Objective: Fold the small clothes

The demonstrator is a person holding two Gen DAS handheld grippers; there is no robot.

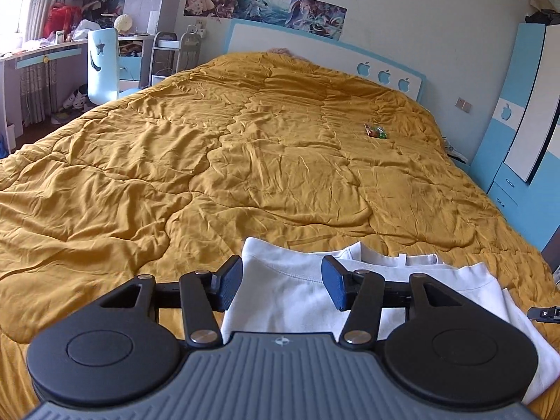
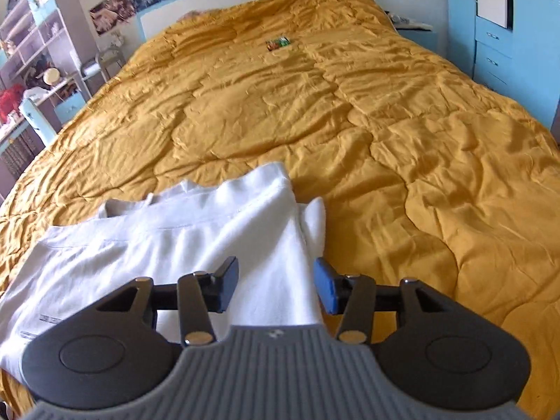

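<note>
A white garment [image 1: 290, 297] lies partly folded, layers overlapping, at the near edge of the bed [image 1: 245, 147]. The left claw [image 1: 281, 285] and right claw [image 2: 276, 285] hover over it, both released, fingers spread.

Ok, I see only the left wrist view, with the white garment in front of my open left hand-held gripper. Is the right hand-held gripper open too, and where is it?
Observer: Yes, the right hand-held gripper is open with nothing between its fingers. It is over the right edge of the white garment.
Operator: Does any cloth stick out on that side?
Observer: Yes, a small flap of the garment lies past that edge on the yellow quilt.
Operator: Is there any print on the garment?
Observer: Faint grey marks show on its near left part. They are too small to read.
</note>
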